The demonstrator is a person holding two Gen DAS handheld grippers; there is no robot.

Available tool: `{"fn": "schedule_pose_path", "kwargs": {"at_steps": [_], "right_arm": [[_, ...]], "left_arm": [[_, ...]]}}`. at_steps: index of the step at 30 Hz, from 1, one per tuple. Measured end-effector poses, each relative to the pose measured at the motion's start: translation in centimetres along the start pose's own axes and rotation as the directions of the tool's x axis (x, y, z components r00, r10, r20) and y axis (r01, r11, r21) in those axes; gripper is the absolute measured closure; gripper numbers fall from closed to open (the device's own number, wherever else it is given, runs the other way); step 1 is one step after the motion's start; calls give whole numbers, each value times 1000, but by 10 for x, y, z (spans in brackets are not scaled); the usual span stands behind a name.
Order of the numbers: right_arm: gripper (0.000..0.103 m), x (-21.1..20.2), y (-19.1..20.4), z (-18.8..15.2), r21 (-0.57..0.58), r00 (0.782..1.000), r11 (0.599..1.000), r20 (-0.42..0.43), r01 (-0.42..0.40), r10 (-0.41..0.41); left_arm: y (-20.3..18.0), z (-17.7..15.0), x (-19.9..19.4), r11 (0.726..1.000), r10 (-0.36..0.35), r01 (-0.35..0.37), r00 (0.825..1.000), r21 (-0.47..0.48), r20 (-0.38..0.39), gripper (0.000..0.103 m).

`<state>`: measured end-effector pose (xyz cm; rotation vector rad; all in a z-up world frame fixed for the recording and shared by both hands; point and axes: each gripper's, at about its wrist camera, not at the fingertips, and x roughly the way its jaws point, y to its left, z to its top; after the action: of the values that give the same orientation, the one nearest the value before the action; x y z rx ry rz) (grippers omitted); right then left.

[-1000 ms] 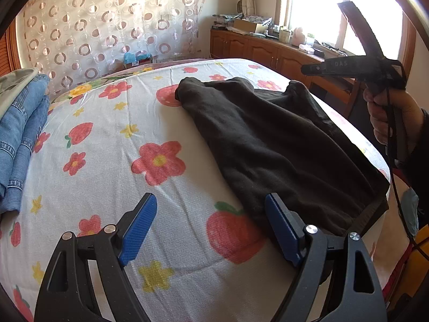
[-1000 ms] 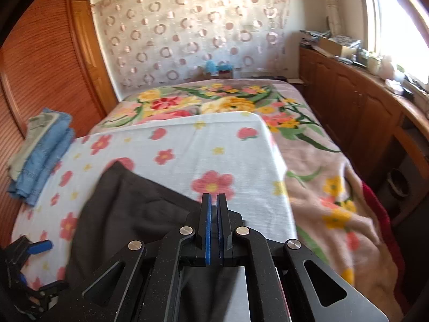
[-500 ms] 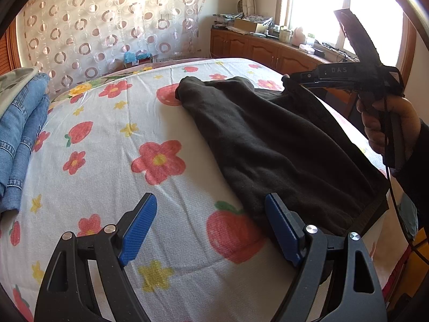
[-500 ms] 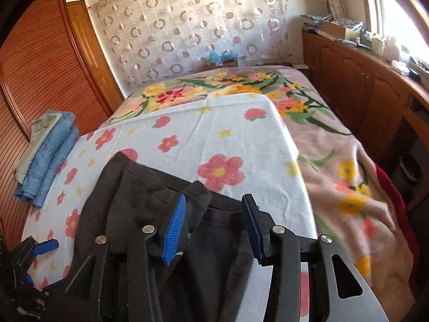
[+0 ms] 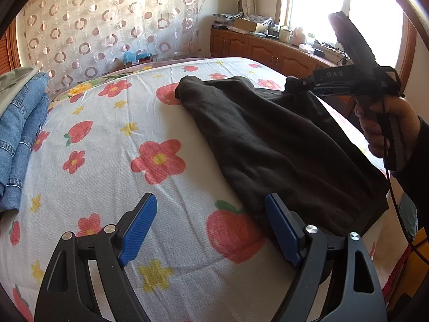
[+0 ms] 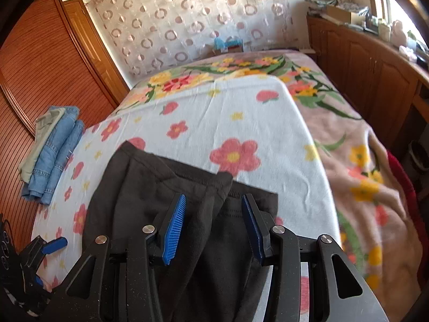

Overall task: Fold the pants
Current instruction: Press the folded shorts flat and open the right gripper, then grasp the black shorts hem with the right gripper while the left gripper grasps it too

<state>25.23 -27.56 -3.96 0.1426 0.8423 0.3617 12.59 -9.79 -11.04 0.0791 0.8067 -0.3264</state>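
Observation:
Dark pants (image 5: 270, 145) lie on the flower-print sheet (image 5: 120, 161) of the bed, legs laid together, hems toward the far side. My left gripper (image 5: 211, 230) is open and empty, low over the sheet, its right finger beside the near edge of the pants. My right gripper (image 6: 213, 222) is open just above the pants (image 6: 166, 193), a raised fold of the fabric between its blue pads (image 6: 174, 225). The right gripper also shows in the left wrist view (image 5: 295, 83), held by a hand over the pants' far right side.
Folded blue jeans (image 5: 18, 134) are stacked at the left edge of the bed, also in the right wrist view (image 6: 53, 150). A floral blanket (image 6: 362, 166) covers the bed's right side. Wooden cabinets (image 6: 370, 80) run along the right wall, a wardrobe (image 6: 40, 61) on the left.
My right gripper has gone from shut to open and moved down and forward over the pants. My left gripper has stayed still and open.

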Motion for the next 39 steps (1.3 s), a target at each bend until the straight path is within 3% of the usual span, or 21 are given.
{"fn": "schedule_pose_path", "kwargs": {"at_steps": [2, 5, 7, 12, 16, 17, 25, 32, 39], "right_arm": [[100, 5, 0, 0, -13, 1000, 1000, -14, -15, 15], [100, -8, -3, 3, -31, 998, 999, 55, 15, -13], [100, -18, -11, 7, -20, 992, 996, 100, 83, -81], [100, -3, -25, 4, -29, 987, 987, 34, 160, -159], [68, -8, -23, 1, -28, 986, 987, 41, 161, -160], [65, -14, -24, -2, -24, 986, 987, 56, 157, -156], [65, -74, 12, -65, -90, 988, 989, 115, 115, -105], [65, -114, 26, -129, -105, 993, 993, 103, 62, -51], [65, -119, 24, -156, -95, 997, 994, 55, 58, -53]], "left_arm": [[0, 0, 0, 1000, -1, 1, 1000, 0, -3, 20], [0, 0, 1, 1000, -4, 4, 1000, -1, -6, 20], [0, 0, 1, 1000, -4, 4, 1000, -1, -8, 20], [-1, -1, 1, 1000, -4, 4, 1000, 0, -10, 20], [-1, -1, 1, 1000, -8, 8, 1000, 0, -11, 20], [0, -1, 1, 1000, -8, 8, 1000, 0, -10, 20], [-4, 0, -12, 1000, -3, 3, 1000, 24, 19, 20], [-19, -14, -37, 998, -46, 45, 998, 50, 32, 20], [-31, -27, -50, 994, -81, 78, 996, 77, 35, 20]]}}
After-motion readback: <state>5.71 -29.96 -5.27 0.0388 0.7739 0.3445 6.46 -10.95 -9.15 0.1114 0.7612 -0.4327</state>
